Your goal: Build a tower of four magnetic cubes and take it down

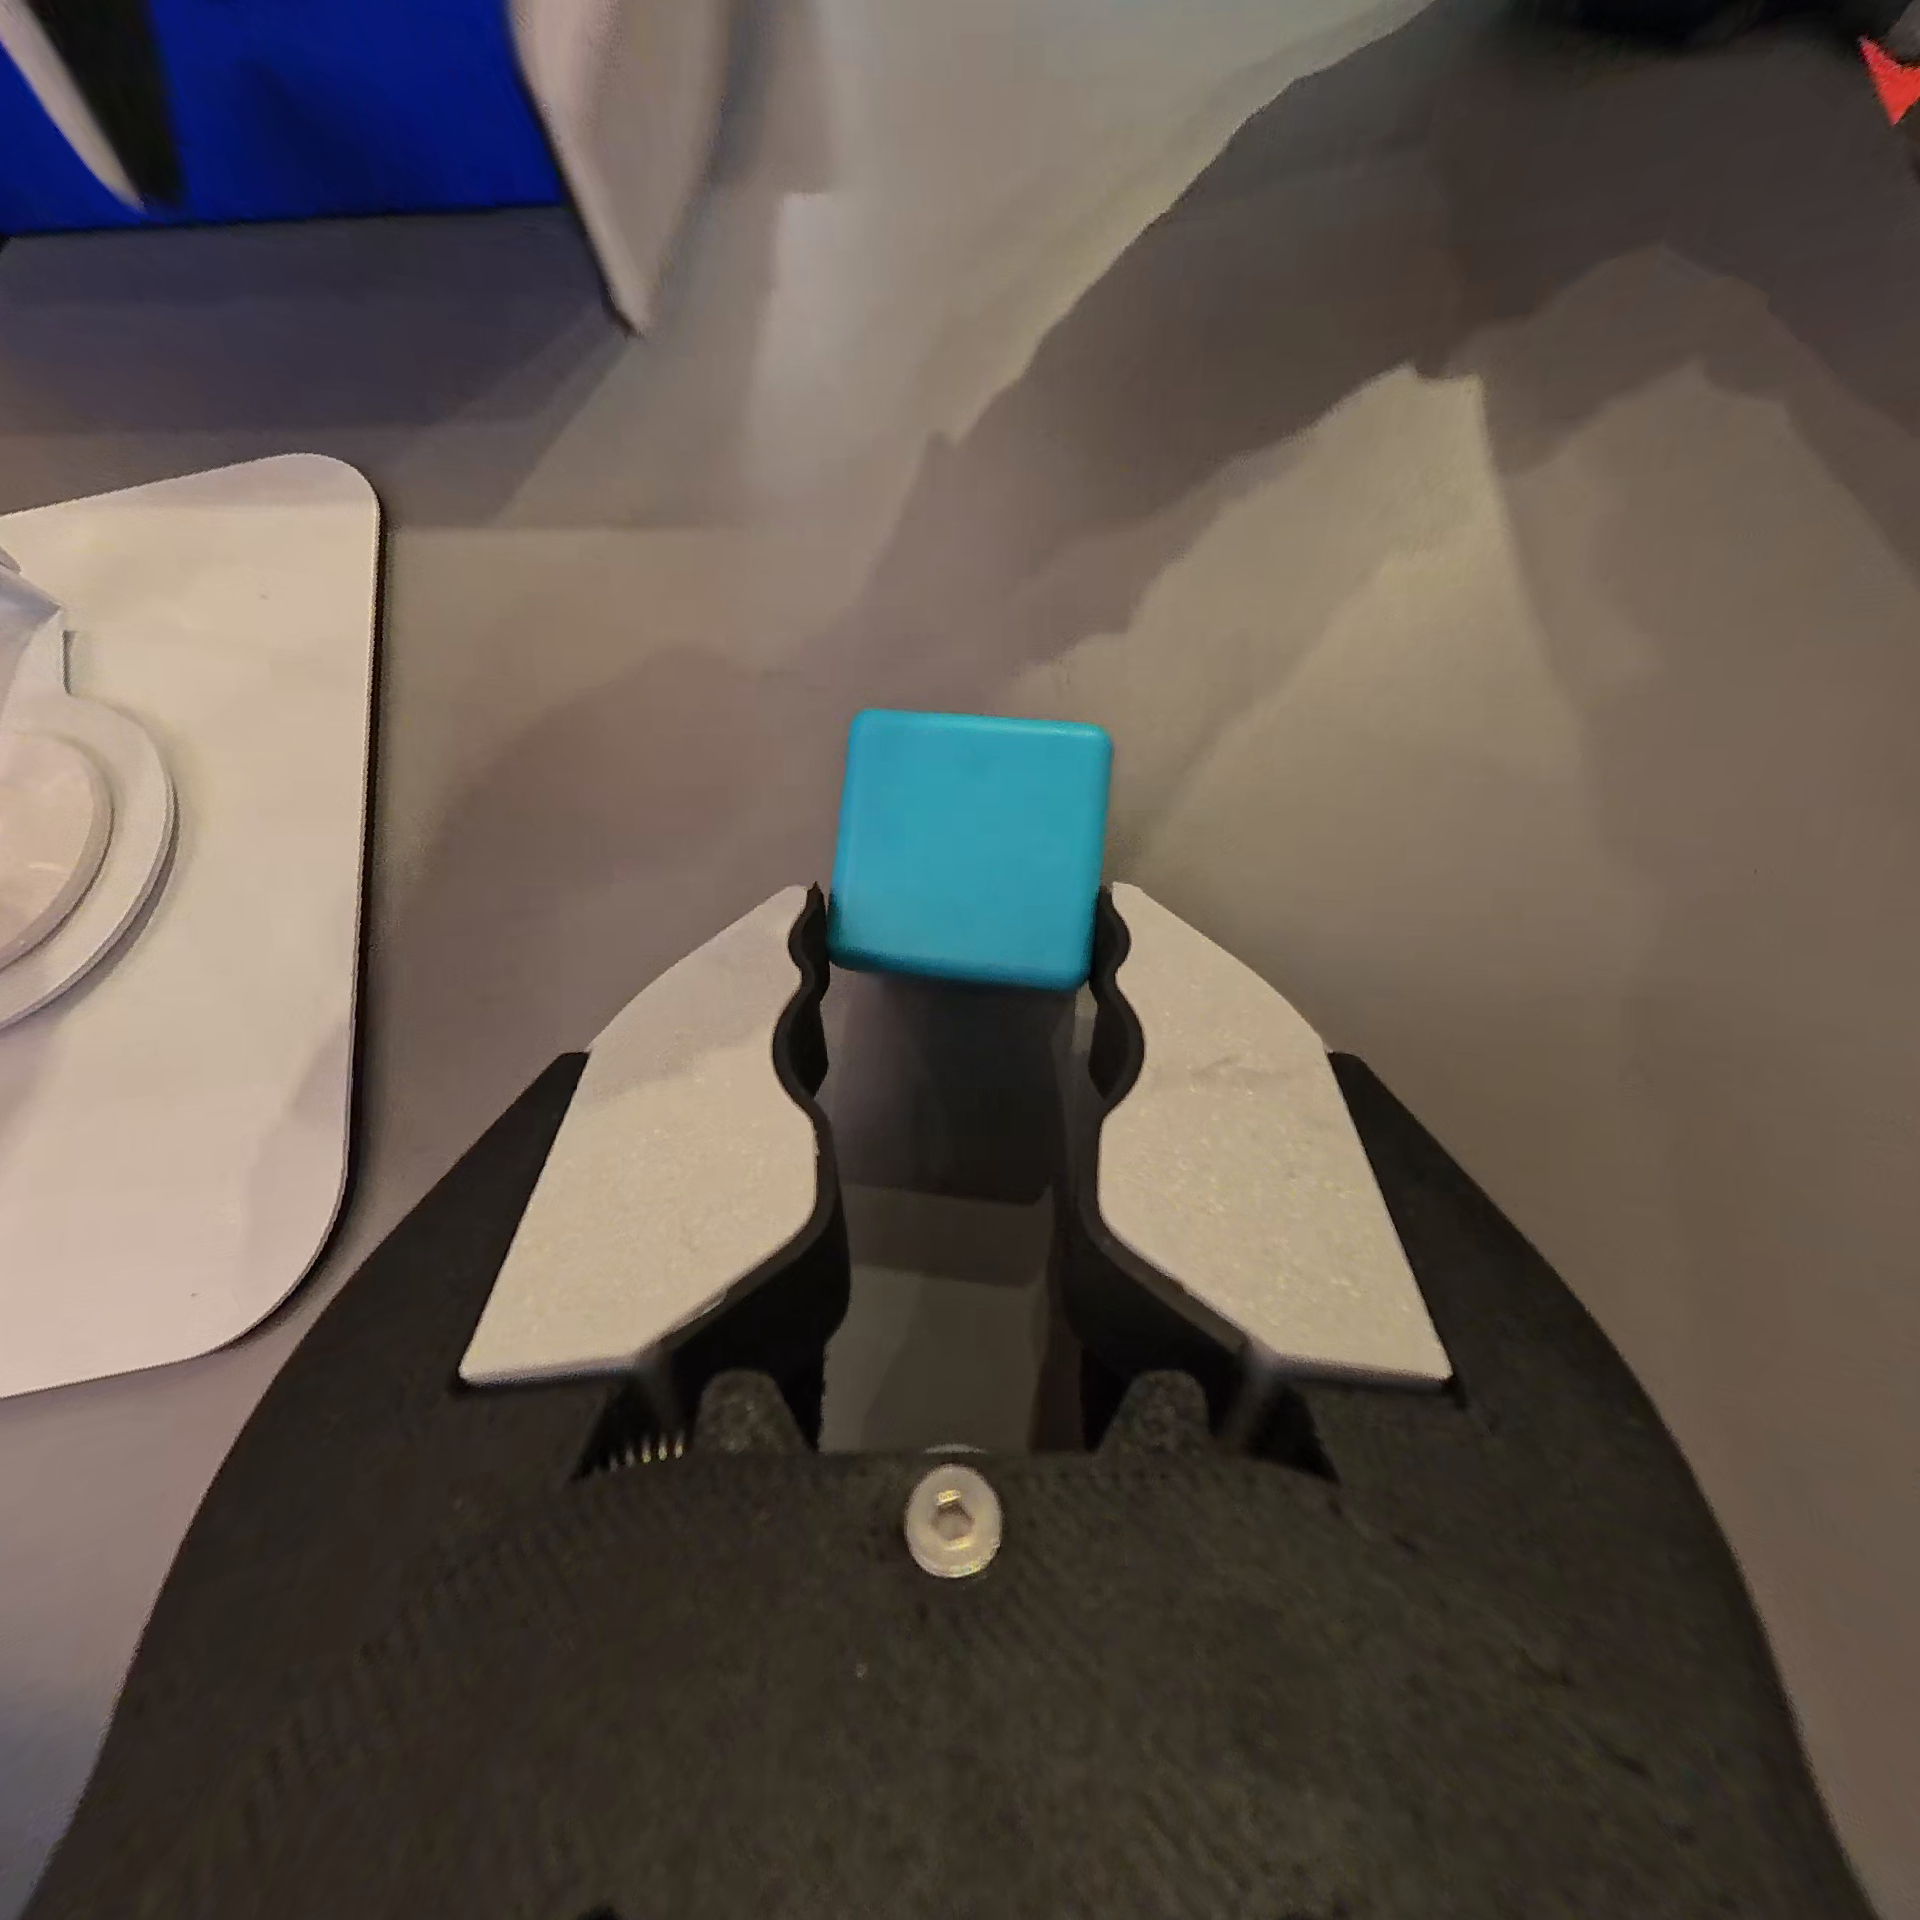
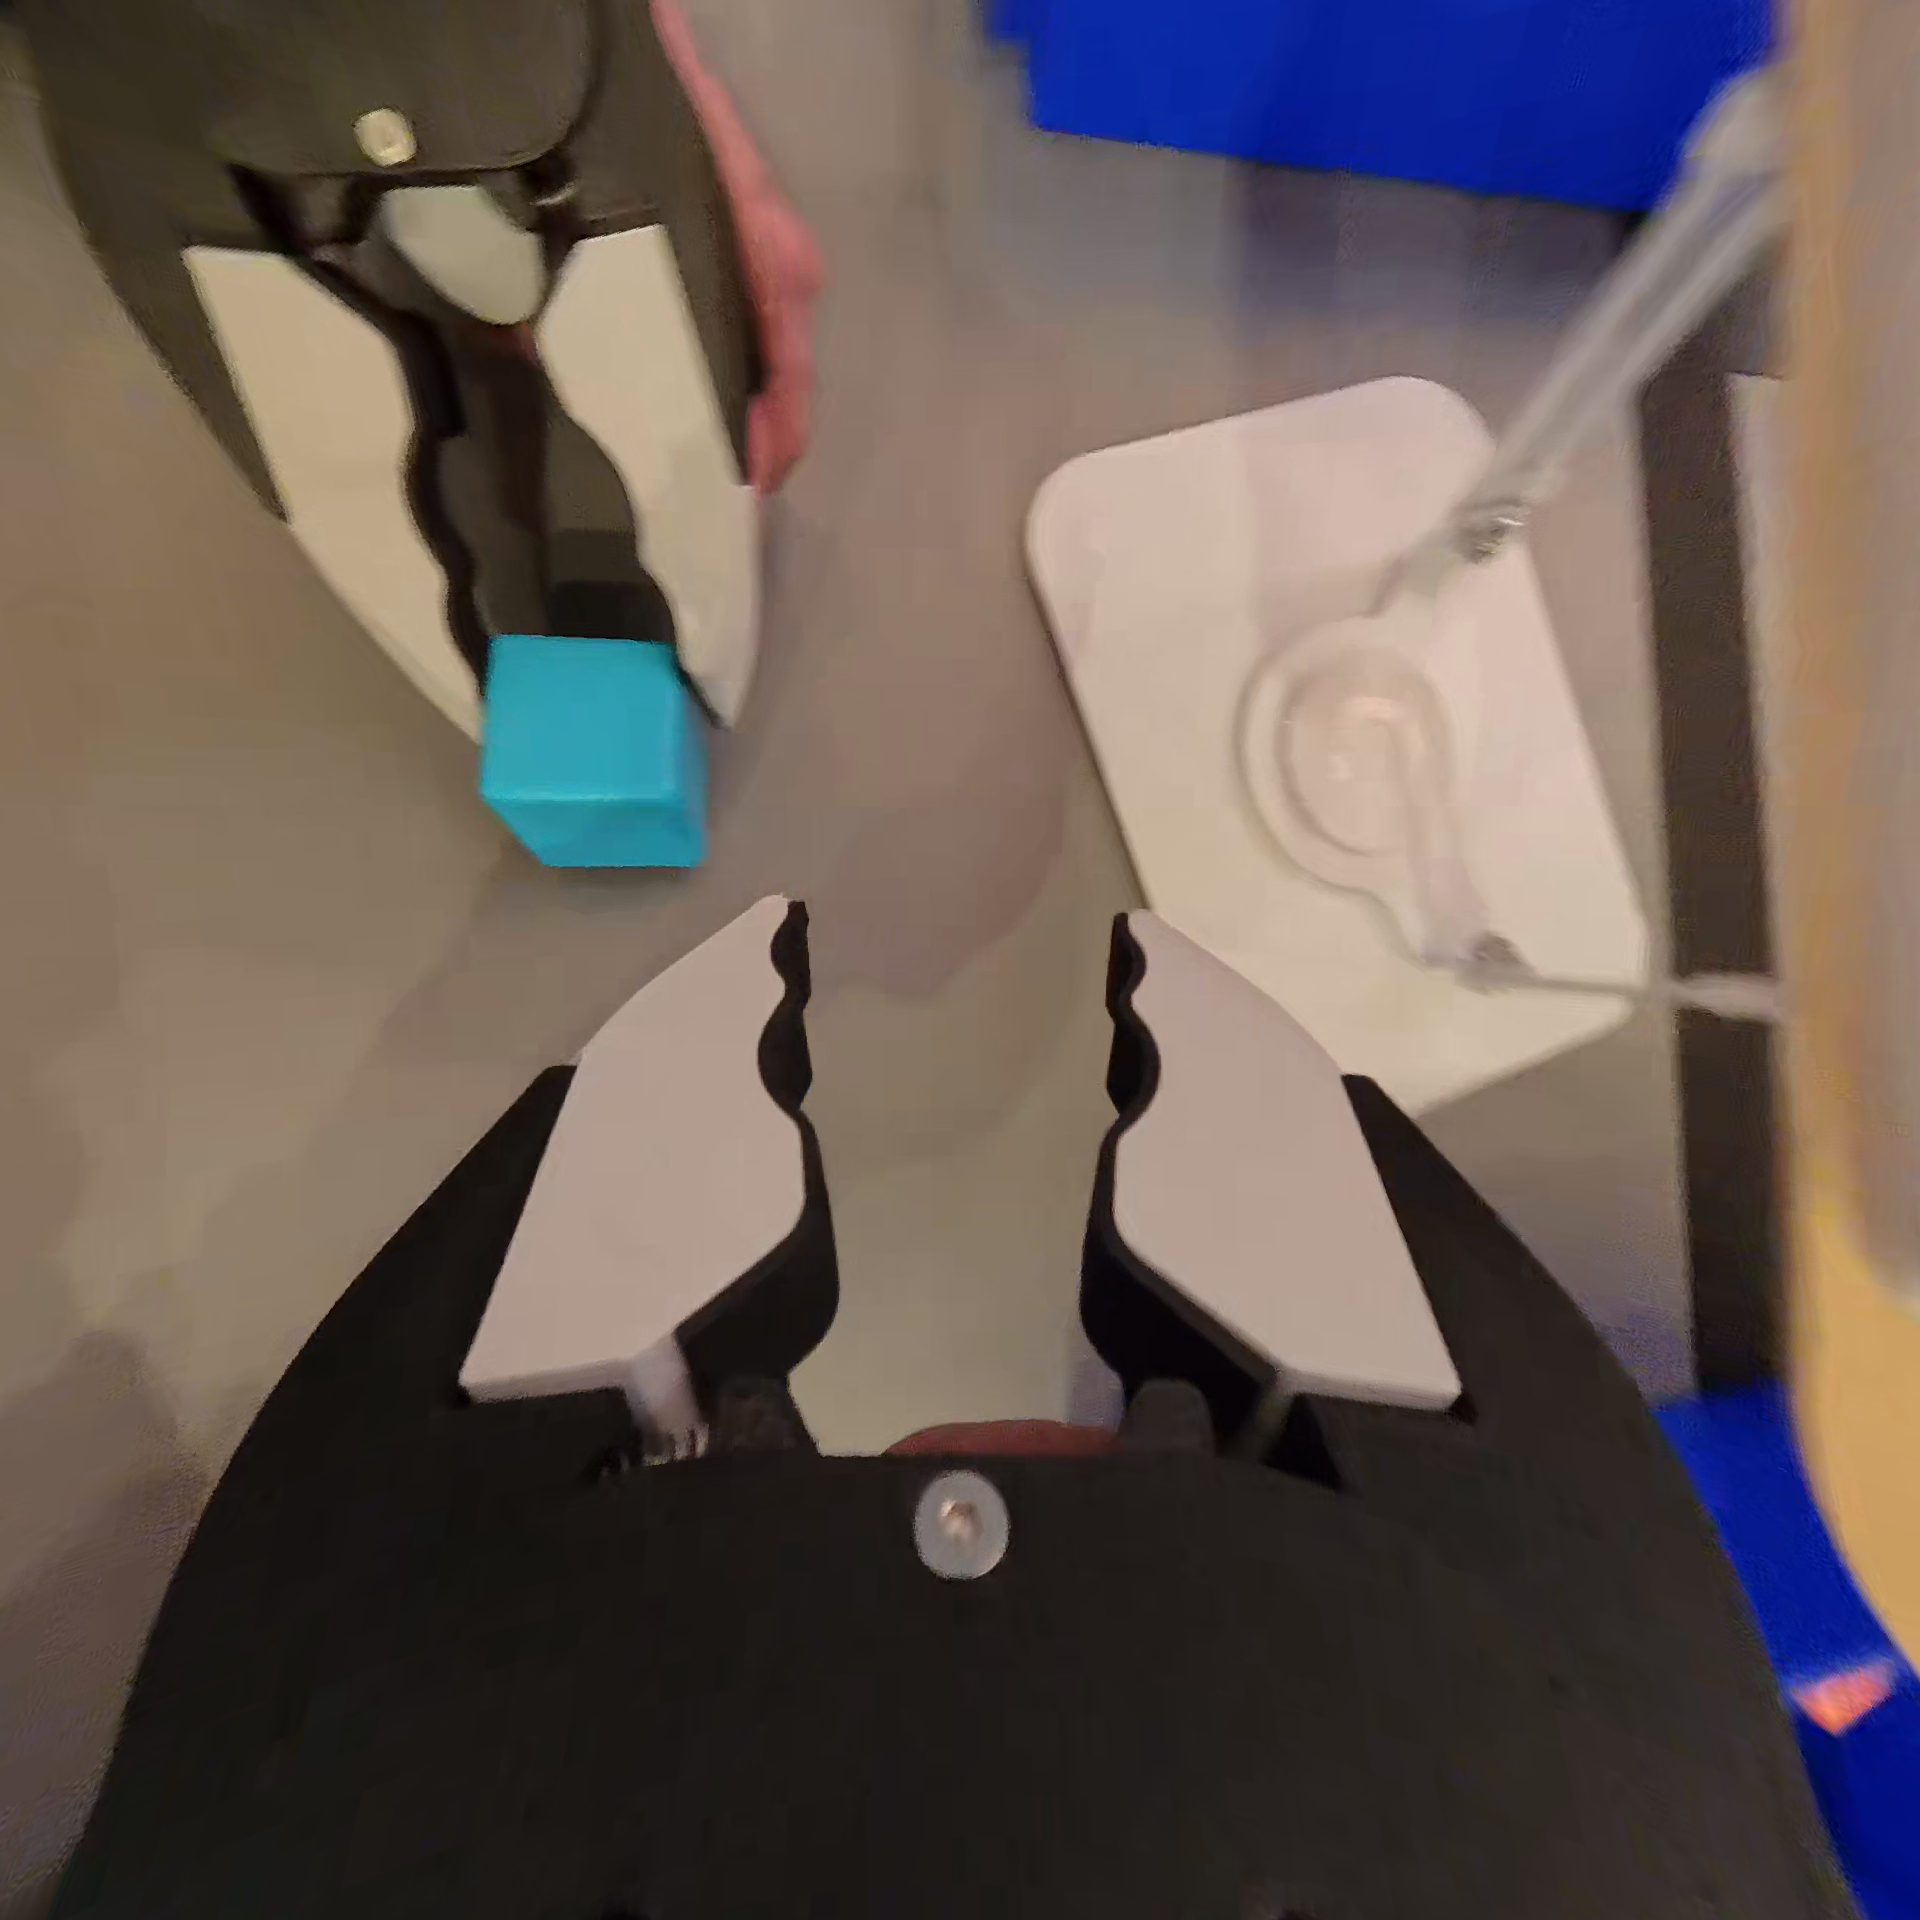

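A turquoise cube sits between the tips of my left gripper, which is shut on it over the grey table. The right wrist view shows the same cube held at the tips of the left gripper, which comes in from the upper left. My right gripper is open and empty, a short way to the right of and nearer than the cube. No other cubes are in view.
A white plate with a clear plastic stand lies on the table to the right; it also shows at the left edge of the left wrist view. Blue boxes stand at the back. A hand holds the left gripper.
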`<state>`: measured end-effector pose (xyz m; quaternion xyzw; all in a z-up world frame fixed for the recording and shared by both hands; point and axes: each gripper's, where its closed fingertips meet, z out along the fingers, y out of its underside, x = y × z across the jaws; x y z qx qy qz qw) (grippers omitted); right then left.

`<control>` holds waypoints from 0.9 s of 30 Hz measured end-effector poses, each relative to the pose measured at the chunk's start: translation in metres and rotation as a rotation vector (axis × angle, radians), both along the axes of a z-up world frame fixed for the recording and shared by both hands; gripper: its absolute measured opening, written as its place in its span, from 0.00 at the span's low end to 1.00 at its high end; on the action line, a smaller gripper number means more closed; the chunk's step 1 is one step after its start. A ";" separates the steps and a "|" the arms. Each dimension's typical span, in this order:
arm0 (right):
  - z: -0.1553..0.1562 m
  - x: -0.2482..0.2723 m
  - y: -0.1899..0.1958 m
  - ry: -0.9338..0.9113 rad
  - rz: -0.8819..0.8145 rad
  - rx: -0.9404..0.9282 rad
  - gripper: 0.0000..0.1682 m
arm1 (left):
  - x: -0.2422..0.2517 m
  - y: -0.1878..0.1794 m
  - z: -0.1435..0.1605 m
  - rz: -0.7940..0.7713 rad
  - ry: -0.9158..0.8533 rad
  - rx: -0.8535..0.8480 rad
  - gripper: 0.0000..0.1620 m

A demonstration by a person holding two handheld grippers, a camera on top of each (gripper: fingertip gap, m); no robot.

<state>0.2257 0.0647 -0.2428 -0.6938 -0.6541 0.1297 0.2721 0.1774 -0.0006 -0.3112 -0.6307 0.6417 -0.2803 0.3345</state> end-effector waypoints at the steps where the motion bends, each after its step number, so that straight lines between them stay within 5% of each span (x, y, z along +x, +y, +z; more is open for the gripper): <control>1: -0.008 -0.006 -0.008 -0.013 0.038 -0.016 0.34 | 0.000 0.000 0.000 0.001 0.000 0.000 0.30; 11: -0.062 -0.032 -0.044 -0.108 0.177 -0.099 0.39 | -0.002 0.008 0.001 0.044 -0.004 0.009 0.30; 27: -0.068 -0.040 -0.051 -0.118 0.184 -0.106 0.38 | -0.004 0.015 0.002 0.084 -0.013 0.025 0.31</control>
